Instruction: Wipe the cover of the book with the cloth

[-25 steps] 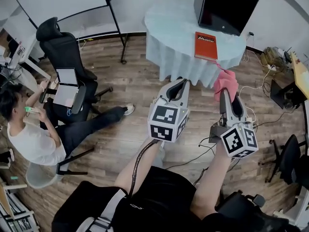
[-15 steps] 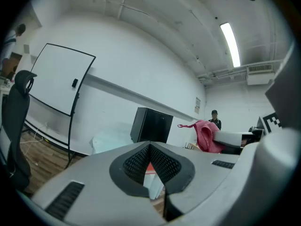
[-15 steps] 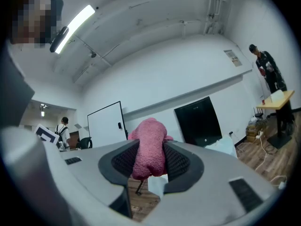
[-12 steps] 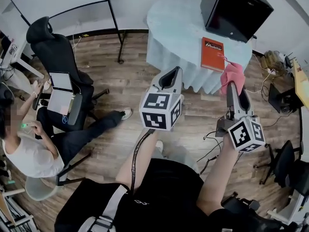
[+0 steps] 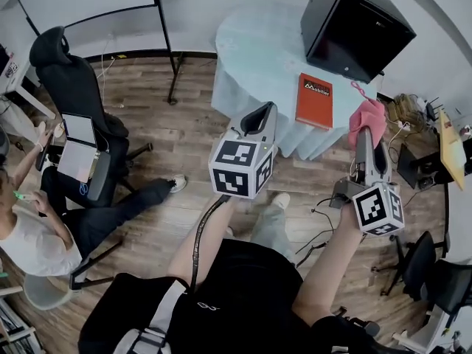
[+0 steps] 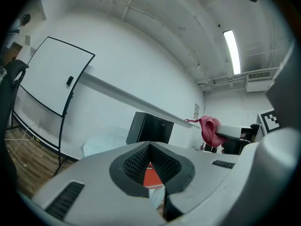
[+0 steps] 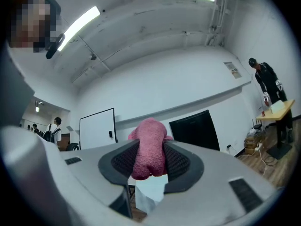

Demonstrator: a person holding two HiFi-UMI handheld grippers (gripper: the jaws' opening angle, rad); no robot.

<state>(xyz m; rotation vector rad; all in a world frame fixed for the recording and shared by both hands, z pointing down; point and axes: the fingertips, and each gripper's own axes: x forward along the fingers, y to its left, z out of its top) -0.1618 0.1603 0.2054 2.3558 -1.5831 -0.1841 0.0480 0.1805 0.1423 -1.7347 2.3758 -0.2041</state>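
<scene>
Moved: your right gripper (image 5: 366,133) has gone up and over to the right since a second ago. The table (image 5: 254,46) and the book (image 5: 314,100) now sit closer to your grippers in the head view.
Right gripper: its jaws pinch the pink cloth (image 5: 369,116). In the right gripper view the cloth (image 7: 148,147) fills the gap between the dark pads (image 7: 123,161) and sticks out past the tips.
Left gripper: your left gripper (image 5: 259,118) is up in the air with its tips pressed together. It holds nothing. In the left gripper view you can see the book (image 6: 151,177) through the small gap lower down between the jaws.
Book: red, lying flat on the pale blue table, near the edge closest to you, at about 1 o'clock in the head view.
Cloth and book: the cloth is at about 3 o'clock from the book. It is near the book but not touching it.
Black box: the black box (image 5: 358,28) stands on the table at 12 o'clock from the book.
Room: a person (image 5: 44,227) sits at 8 o'clock in the head view. A black chair (image 5: 70,80) is at 10 o'clock. The floor (image 5: 169,198) is wood.
</scene>
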